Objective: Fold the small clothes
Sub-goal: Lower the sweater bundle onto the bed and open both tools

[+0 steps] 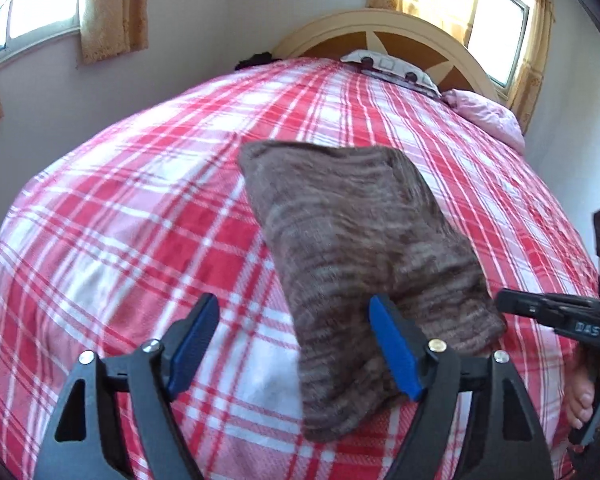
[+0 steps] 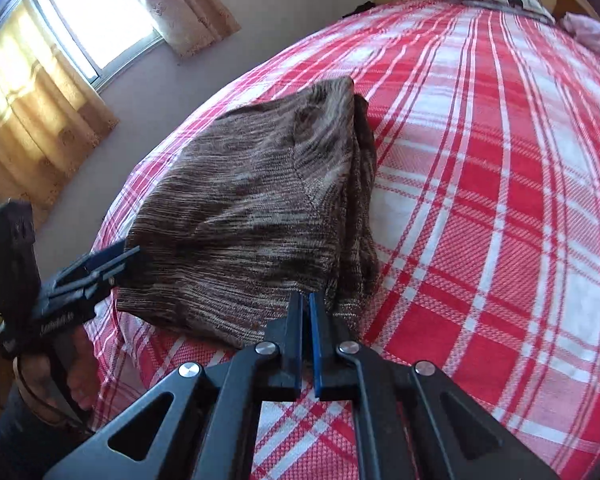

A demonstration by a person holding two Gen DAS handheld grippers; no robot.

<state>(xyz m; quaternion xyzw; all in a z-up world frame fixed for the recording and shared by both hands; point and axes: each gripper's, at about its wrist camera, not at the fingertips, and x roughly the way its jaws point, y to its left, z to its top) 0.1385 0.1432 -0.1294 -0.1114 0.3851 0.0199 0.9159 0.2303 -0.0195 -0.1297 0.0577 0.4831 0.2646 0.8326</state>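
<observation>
A folded brown knit garment [image 2: 252, 220] lies on the red plaid bed [image 2: 480, 208]. The right gripper [image 2: 305, 300], jaws together, touches its near edge; the left gripper [image 2: 116, 264] is at its left corner.

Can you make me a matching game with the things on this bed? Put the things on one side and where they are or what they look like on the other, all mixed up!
Things:
1. brown knit garment
2. bedspread
3. left gripper
4. right gripper

Descriptions:
A. red and white checks
B. open
C. shut at the garment's near edge
D. folded in the middle of the bed

Pairs: 1-D, 2-A, 3-B, 4-C
</observation>
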